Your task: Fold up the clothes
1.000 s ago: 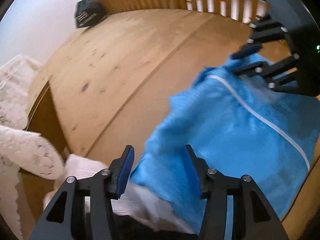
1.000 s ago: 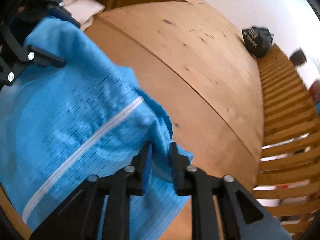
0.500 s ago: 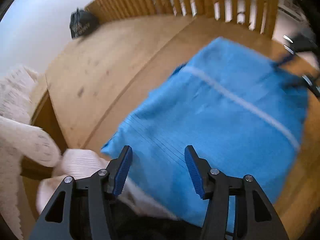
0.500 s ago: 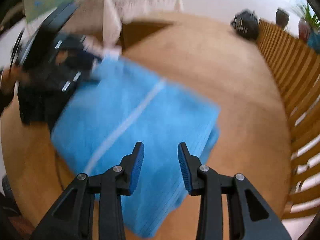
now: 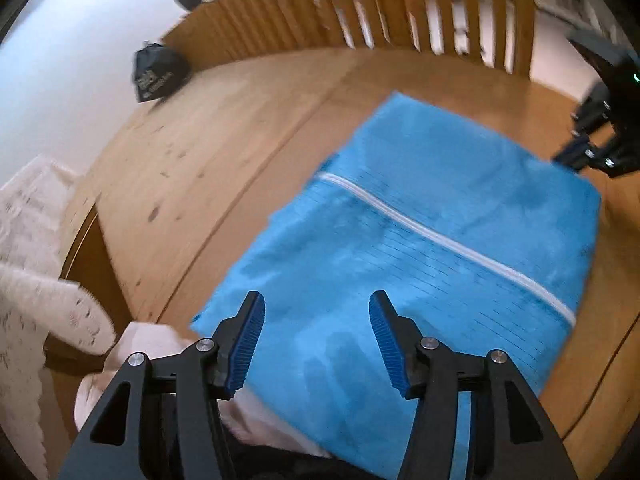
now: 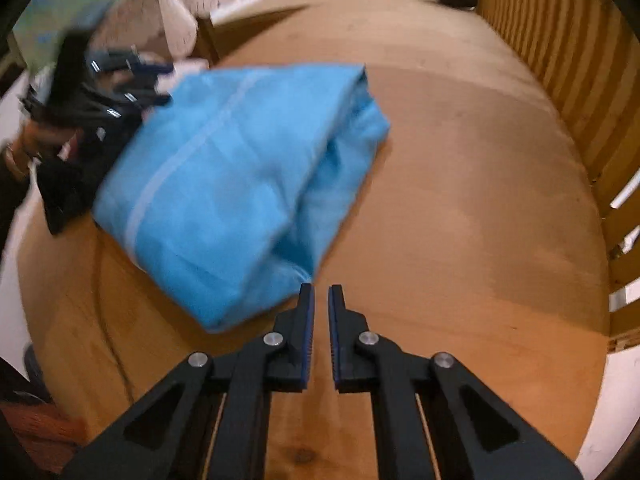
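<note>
Blue cloth, the garment, is seen lying folded in a rough rectangle on the wooden table, with a white zip line running across its upper layer. From the right wrist view the stack is shown to be several layers thick, its far end bulging and loosely tucked, not squared.

The left gripper is held low over the near edge of the garment with its jaws spread wide and nothing between them; such a stance would suit either a release just made or a reach for the edge, and which one cannot be settled here. The right gripper is held just beside the near corner of the garment, over bare table, with its fingers brought almost together, only a thin slit left, and no cloth caught in it. It is probably kept clear of the stack so that the layers are not dragged.

White clothes are piled just beside the garment at the table's edge, perhaps waiting or already done. A dark bag sits well apart near the slatted rail.

The bulging end is judged likely to spring open if left unpressed.
</note>
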The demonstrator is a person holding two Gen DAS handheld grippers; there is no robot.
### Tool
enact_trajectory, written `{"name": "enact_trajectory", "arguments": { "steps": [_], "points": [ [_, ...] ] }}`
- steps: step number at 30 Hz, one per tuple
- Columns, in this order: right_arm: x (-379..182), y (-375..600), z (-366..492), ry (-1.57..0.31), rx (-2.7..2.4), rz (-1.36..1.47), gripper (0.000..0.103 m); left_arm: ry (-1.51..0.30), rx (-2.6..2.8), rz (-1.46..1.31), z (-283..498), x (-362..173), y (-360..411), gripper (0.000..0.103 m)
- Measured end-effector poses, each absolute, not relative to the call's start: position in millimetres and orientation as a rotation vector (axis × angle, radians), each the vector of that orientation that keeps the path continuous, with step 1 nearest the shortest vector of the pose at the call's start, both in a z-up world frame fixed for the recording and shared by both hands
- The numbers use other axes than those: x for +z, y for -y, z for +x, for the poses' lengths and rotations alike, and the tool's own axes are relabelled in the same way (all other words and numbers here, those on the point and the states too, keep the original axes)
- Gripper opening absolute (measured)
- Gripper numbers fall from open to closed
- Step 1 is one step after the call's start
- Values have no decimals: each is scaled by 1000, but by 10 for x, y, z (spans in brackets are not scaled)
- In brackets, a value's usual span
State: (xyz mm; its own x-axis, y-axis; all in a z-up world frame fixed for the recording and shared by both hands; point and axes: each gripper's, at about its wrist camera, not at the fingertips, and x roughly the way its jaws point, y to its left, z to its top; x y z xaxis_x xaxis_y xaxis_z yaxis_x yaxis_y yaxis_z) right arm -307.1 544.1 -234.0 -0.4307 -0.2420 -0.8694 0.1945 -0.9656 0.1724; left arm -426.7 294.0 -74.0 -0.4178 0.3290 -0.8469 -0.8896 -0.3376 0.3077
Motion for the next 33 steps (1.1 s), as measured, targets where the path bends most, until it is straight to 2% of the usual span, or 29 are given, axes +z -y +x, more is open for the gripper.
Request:
{"name": "enact_trajectory", "arguments": {
  "steps": [3,6,12,17,23,25,27,28,29,33],
  "points": [
    [-2321,-5375,-3204,83,-2368,1404,7,-1087,1807,-947,-4285,-989,-3106,54],
    [-2274,-5303,-3339,103,-2273,1293,7,-1108,1785,-1006,-4393,-1166,-3158,58],
    [-2347,-5259,-3442,-1,-1956,1340,7,-1074,1795,-1045,-4532,-1264,-3164,63],
    [-2078,-5381,-3456,-14,-2074,1329,8,-1085,1792,-1044,-4616,-1275,-3211,69],
    [-1734,-5533,-3476,-29,-2240,1303,8,-1214,1806,-932,-4468,-1124,-3252,68],
    [-1620,-5584,-3483,-34,-2295,1293,9,-1187,1847,-930,-4523,-1011,-3132,68],
    [-1505,-5635,-3490,-39,-2350,1282,20,-1158,1890,-930,-4583,-896,-3007,68],
    [-1514,-5656,-3606,-24,-2388,1298,36,-1143,1911,-930,-4613,-839,-2945,68],
    [-1543,-5676,-3756,-4,-2429,1320,43,-1127,1933,-930,-4643,-781,-2882,68],
    [-1709,-5735,-4286,129,-2493,1429,45,-1042,1987,-975,-4978,-734,-2769,67]
  ]
}}
